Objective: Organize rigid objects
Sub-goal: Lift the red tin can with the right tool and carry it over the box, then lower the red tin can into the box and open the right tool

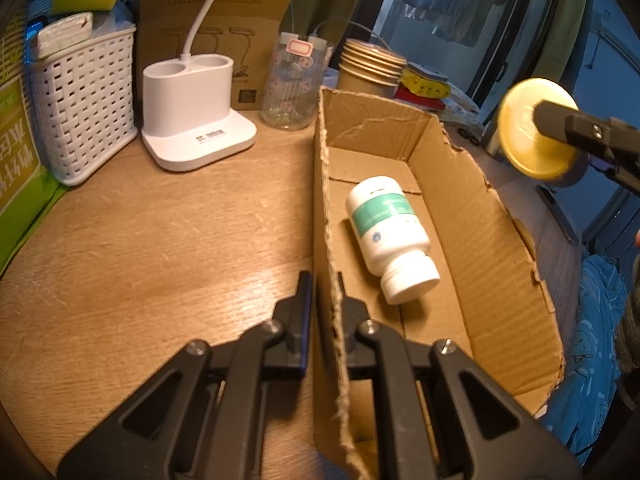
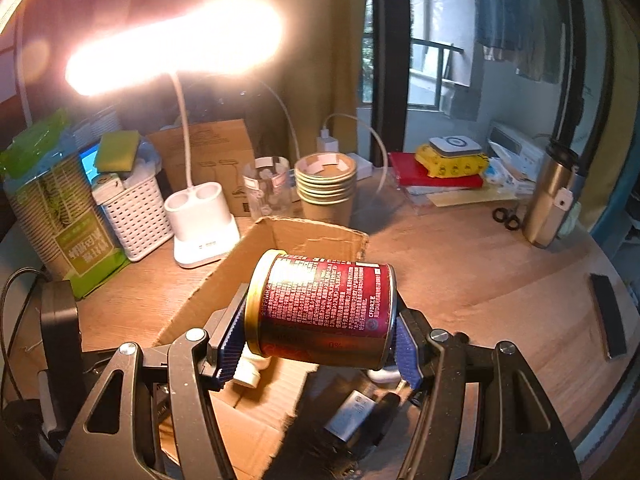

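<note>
Red can (image 2: 324,308) sideways, clamped in right gripper (image 2: 320,344) above cardboard box (image 1: 472,216); left gripper (image 1: 325,300) pinching box wall

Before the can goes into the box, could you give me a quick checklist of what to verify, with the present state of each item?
1. Right gripper shut on the red can, pads on both ends: ok.
2. Left gripper pinching the near wall of the cardboard box: ok.
3. Free floor in the box beside the white bottle: ok, space at the far end.
4. Can above the box opening: ok in the right wrist view.
5. Can's height over the bottle: cannot tell.
</note>
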Demonstrator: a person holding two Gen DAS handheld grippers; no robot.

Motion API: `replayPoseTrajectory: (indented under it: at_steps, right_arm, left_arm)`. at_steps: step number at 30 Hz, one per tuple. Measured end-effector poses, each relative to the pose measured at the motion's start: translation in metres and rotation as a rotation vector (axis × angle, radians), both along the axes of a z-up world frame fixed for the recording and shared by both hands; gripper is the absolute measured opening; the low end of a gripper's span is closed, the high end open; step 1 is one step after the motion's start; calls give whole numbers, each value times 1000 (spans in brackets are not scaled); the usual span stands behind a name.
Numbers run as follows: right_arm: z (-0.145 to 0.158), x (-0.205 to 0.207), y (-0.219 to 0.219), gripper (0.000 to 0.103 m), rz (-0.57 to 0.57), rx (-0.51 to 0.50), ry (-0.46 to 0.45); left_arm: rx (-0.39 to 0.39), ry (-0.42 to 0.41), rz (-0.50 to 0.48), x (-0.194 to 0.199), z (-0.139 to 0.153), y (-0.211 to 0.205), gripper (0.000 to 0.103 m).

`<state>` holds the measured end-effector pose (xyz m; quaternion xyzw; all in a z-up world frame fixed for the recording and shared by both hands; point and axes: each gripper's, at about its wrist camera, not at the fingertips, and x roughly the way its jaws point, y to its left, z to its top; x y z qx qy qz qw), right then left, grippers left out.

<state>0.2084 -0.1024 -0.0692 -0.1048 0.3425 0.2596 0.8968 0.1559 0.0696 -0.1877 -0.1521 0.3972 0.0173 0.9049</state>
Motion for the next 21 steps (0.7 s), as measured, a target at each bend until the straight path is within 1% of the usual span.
replayPoseTrajectory:
  at_steps: [9, 21]
  right_arm:
    - [-13, 12, 23, 65, 48, -5, 24]
    - [-32, 32, 40, 65, 83, -22, 63]
  left_arm:
    - [-3, 3, 0, 1, 0, -1, 8]
    - [-5, 2, 2, 1, -1, -1, 8]
